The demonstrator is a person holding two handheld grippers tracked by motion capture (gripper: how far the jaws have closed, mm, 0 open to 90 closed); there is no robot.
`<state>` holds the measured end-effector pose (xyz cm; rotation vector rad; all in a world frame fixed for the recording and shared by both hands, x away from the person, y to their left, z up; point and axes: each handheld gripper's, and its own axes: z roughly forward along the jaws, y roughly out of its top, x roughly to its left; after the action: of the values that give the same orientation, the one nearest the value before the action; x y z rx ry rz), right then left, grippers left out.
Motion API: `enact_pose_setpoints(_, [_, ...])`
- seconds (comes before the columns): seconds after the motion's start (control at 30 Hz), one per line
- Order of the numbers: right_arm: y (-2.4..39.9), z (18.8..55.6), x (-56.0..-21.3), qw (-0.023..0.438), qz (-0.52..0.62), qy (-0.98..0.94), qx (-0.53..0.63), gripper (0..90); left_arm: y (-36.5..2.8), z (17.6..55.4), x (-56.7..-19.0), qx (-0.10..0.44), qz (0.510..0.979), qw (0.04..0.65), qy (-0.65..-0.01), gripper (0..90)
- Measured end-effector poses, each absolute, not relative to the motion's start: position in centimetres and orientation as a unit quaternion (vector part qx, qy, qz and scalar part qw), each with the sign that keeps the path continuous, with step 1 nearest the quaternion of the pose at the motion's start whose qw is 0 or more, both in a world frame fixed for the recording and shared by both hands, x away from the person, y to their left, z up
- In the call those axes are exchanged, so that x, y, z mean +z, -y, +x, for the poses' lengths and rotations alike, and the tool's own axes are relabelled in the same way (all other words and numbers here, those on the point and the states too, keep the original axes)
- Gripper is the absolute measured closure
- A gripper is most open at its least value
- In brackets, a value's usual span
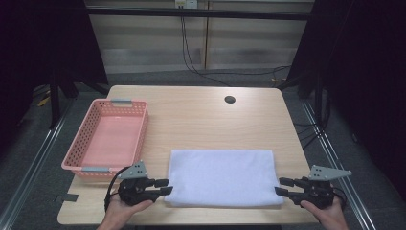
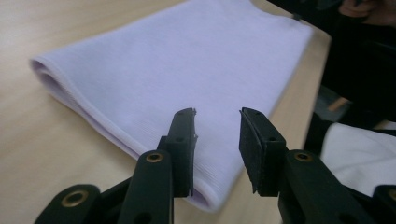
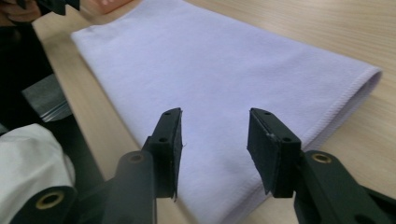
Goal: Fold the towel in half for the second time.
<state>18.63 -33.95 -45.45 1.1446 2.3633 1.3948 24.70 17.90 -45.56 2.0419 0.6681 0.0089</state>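
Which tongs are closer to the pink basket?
The left tongs, at the towel's left end beside the pink basket; the right tongs sit at the opposite end.

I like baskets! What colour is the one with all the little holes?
The basket is pink, with small grey handles. The high view shows it best.

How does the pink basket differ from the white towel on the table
The pink basket is a rigid, perforated container with raised walls; the white towel is soft, folded and lies flat. The basket sits at the table's left side, the towel near its front edge. Both are rectangular.
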Motion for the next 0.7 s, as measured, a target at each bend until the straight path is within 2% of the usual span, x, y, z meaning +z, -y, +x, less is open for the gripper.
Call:
enact_pose_setpoints(0.07, [33.8,19.5,-45.8,0.093,0.398,-0.792,0.454,53.7,-17.5,25.7,-45.8,0.017,0.841,0.463,-0.279,65.7])
enact_pose_setpoints(0.27, [33.4,23.0,-47.7,0.103,0.439,-0.799,0.398,47.4,-15.5,29.4,-48.2,0.004,0.857,0.42,-0.298,63.8])
enact_pose_setpoints(0.5, [32.8,25.5,-49.6,0.112,0.463,-0.811,0.34,40.9,-14.6,30.1,-49.3,0.004,0.867,0.4,-0.298,59.7])
enact_pose_setpoints(0.57, [32.7,25.7,-49.6,0.111,0.455,-0.814,0.343,51.4,-14.5,30.2,-49.4,0.002,0.865,0.402,-0.301,59.5])
enact_pose_setpoints(0.7, [33.1,25.5,-49.6,0.111,0.458,-0.812,0.344,64.9,-13.7,30.2,-49.5,0.002,0.866,0.402,-0.298,59.2])
